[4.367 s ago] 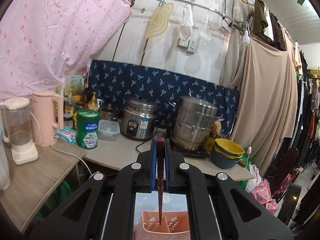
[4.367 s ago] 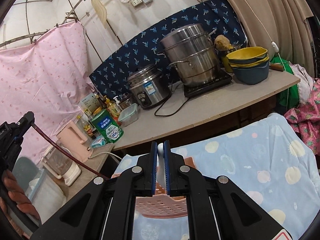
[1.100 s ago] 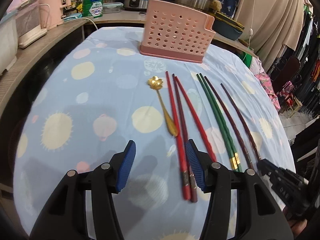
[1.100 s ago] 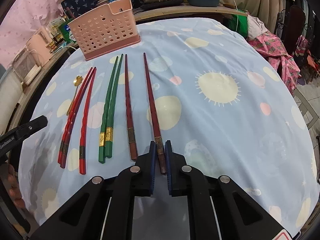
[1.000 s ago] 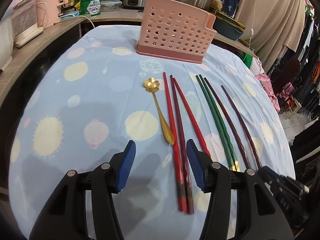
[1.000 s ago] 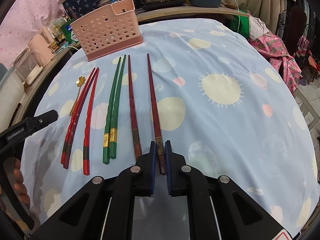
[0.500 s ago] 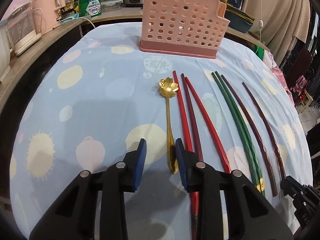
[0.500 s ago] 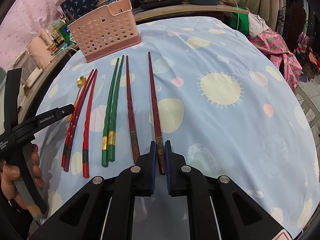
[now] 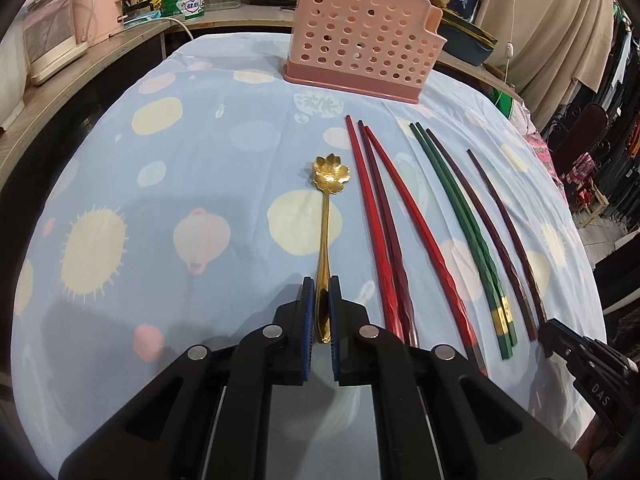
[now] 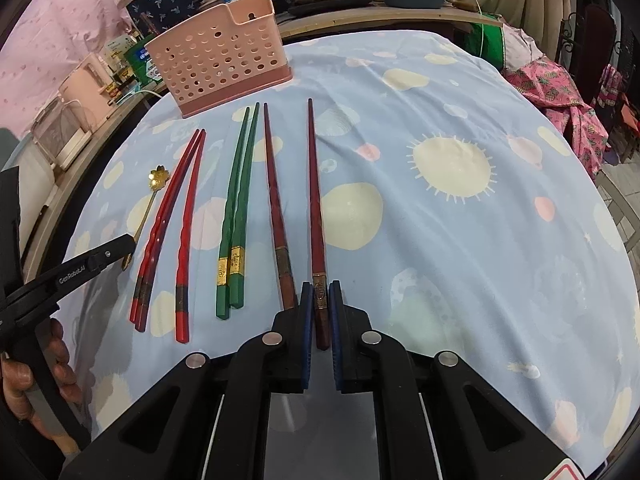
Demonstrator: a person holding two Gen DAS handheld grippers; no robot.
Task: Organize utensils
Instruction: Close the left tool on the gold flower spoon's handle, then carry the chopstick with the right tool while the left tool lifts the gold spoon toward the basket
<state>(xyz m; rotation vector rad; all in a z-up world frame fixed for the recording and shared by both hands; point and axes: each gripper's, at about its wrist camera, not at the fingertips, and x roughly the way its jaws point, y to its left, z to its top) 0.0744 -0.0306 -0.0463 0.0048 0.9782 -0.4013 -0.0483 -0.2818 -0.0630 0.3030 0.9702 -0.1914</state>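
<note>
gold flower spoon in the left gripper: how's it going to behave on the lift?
The gold spoon looks like thin rigid metal, so likely stiff and light. The left gripper pinches only the handle end, so the flower bowl may droop or pivot. Its glossy finish suggests it could slip between the pads.

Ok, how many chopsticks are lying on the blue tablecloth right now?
7. Three red chopsticks lie beside the gold flower spoon, two green chopsticks in the middle, then one dark brown chopstick and another between the right gripper's fingers.
</note>
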